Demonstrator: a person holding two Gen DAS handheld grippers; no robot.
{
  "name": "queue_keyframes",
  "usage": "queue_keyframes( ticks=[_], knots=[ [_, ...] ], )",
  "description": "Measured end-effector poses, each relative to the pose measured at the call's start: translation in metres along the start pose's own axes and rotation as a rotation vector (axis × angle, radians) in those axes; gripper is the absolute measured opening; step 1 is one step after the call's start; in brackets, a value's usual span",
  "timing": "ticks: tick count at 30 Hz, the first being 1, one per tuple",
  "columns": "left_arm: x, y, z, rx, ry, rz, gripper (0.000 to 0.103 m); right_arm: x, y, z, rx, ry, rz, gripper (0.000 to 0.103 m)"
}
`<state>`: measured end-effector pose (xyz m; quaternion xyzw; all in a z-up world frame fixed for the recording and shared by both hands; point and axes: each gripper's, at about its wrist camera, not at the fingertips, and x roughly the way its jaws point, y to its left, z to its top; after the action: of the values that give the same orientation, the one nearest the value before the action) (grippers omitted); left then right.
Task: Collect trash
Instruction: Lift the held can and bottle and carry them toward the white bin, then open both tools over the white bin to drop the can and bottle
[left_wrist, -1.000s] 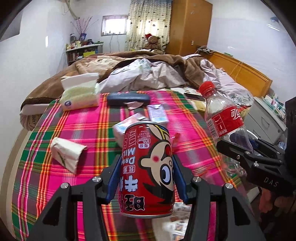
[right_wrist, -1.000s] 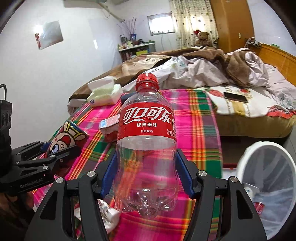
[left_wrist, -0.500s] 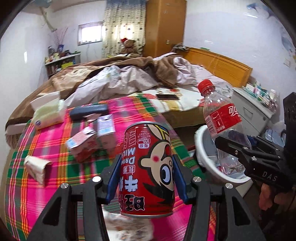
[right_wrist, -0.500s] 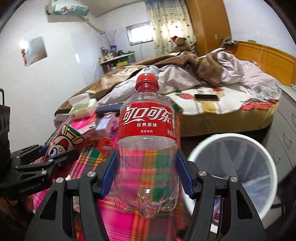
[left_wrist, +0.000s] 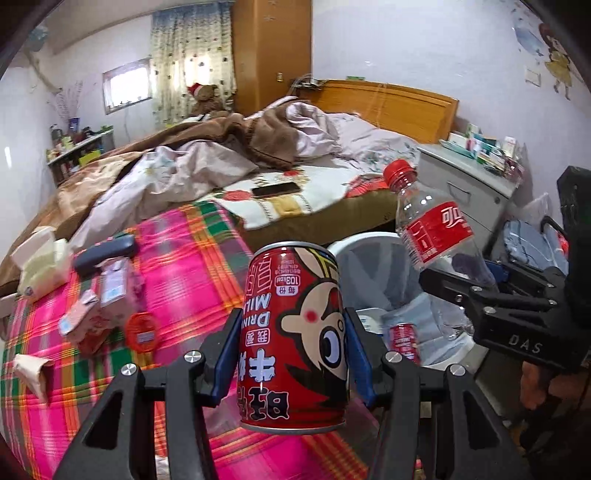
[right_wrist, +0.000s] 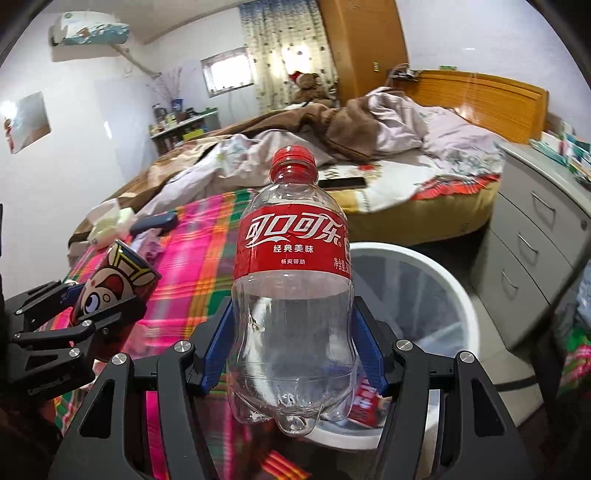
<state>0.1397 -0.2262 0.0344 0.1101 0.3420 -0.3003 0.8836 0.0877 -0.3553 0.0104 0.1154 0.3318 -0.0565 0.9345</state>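
Left gripper (left_wrist: 291, 354): blue pads pressed on both sides of a red can (left_wrist: 293, 339), held upside down going by its print; jaws partly closed around it.
Right gripper (right_wrist: 291, 354): pads clamped on the lower body of a clear bottle (right_wrist: 291, 295), upright, red cap on; jaws wide, filled by the bottle.
Bottle contents: looks empty.
Bin (right_wrist: 436, 295): white, round, lined with a pale bag, standing on the floor between the bed (left_wrist: 332, 184) and the plaid cloth (left_wrist: 192, 266).
Bin contents: one red can (left_wrist: 404, 341) lying in the bag; red packaging shows through the bottle in the right view.
Can position: over the cloth's edge, just beside the bin.
Bottle position: over the bin's near rim.
Cloth: cartons (left_wrist: 110, 299), tissue pack (left_wrist: 44, 262), dark case (left_wrist: 105, 251) lying on it.
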Motion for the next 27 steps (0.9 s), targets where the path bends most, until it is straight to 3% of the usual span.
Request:
queue_keyframes(
  ticks=[8, 19, 23, 27],
  knots=[
    [0.029, -0.038, 0.007, 0.008, 0.049, -0.114, 0.054, 0.009, -0.039, -0.011, 0.062, 0.051, -0.073, 0.062],
    [0.071, -0.063, 0.009, -0.004, 0.124, -0.186, 0.055, 0.034, -0.068, -0.019, 0.081, 0.148, -0.099, 0.063],
    [0.073, -0.063, 0.011, -0.02, 0.111, -0.193, 0.067, 0.037, -0.075, -0.023, 0.089, 0.159, -0.124, 0.063],
    [0.072, -0.059, 0.011, -0.027, 0.107, -0.172, 0.069, 0.036, -0.08, -0.024, 0.1, 0.159, -0.135, 0.065]
  ],
)
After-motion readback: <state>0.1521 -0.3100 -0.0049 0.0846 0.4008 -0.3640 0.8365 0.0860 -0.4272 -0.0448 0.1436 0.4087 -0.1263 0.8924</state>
